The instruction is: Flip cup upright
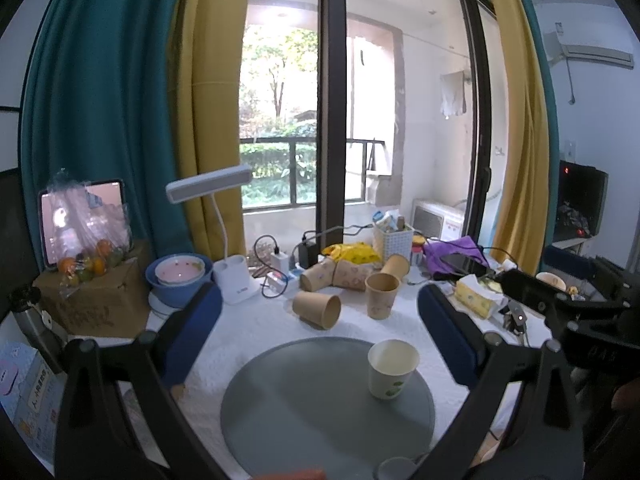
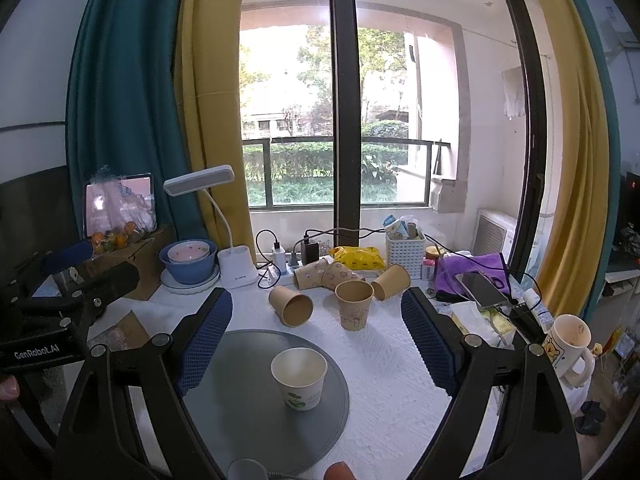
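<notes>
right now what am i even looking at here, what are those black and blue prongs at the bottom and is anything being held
There is no robot. A person holds a two-finger grasping tool in each hand, and each tool has a wide-angle camera looking forward along its fingers. The black arms with blue pads are those fingers. One picture is from the left tool, the other from the right tool. Each camera also catches the other tool at its edge.

Both tools are open and hold nothing.

On the white tablecloth lies a round grey mat with a white paper cup standing upright on it. Behind it are brown paper cups: one upright, the others lying on their sides. Further back sit a desk lamp, bowls and clutter.
</notes>
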`<state>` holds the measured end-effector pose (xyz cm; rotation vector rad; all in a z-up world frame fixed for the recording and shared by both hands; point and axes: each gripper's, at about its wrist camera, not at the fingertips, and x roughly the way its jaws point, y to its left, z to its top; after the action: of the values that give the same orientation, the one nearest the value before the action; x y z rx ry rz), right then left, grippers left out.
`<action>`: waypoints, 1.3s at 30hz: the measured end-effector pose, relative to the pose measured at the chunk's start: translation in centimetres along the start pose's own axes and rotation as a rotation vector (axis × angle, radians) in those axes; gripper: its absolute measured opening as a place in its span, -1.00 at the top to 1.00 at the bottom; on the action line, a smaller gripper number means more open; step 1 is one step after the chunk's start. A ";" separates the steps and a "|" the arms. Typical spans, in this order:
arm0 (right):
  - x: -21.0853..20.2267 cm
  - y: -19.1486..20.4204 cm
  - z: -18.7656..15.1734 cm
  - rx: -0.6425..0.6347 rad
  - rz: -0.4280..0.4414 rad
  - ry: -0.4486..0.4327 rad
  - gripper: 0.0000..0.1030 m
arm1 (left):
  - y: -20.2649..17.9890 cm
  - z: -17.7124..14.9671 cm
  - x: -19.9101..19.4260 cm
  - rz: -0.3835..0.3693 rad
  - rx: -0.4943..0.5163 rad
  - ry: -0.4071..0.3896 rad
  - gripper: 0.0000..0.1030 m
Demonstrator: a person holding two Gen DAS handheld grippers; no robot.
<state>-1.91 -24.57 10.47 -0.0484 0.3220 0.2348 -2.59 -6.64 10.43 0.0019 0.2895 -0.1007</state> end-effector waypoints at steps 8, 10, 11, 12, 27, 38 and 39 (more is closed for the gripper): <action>0.0 0.0 0.0 0.001 0.001 0.002 -0.72 | 0.1 0.0 0.0 -0.001 0.000 0.001 -0.93; 0.0 0.0 0.0 -0.001 0.003 0.003 -0.72 | 0.0 -0.1 0.0 0.000 -0.001 0.001 -0.93; 0.0 0.0 0.0 -0.002 0.004 0.003 -0.72 | 0.1 0.0 0.0 -0.001 0.000 0.001 -0.93; 0.0 0.0 0.0 -0.003 0.005 0.004 -0.72 | 0.1 0.0 0.0 -0.001 0.000 0.001 -0.93; 0.1 0.1 -0.2 -0.009 0.010 0.007 -0.72 | -0.2 -0.2 -0.1 -0.002 -0.003 0.003 -0.92; 0.1 0.1 -0.2 -0.009 0.010 0.008 -0.72 | -0.1 -0.1 0.0 -0.001 -0.002 0.003 -0.92; 0.1 0.1 -0.2 -0.009 0.010 0.008 -0.72 | -0.1 -0.1 0.0 -0.001 -0.003 0.003 -0.92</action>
<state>-1.92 -24.45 10.24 -0.0572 0.3295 0.2459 -2.64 -6.74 10.32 -0.0008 0.2929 -0.1012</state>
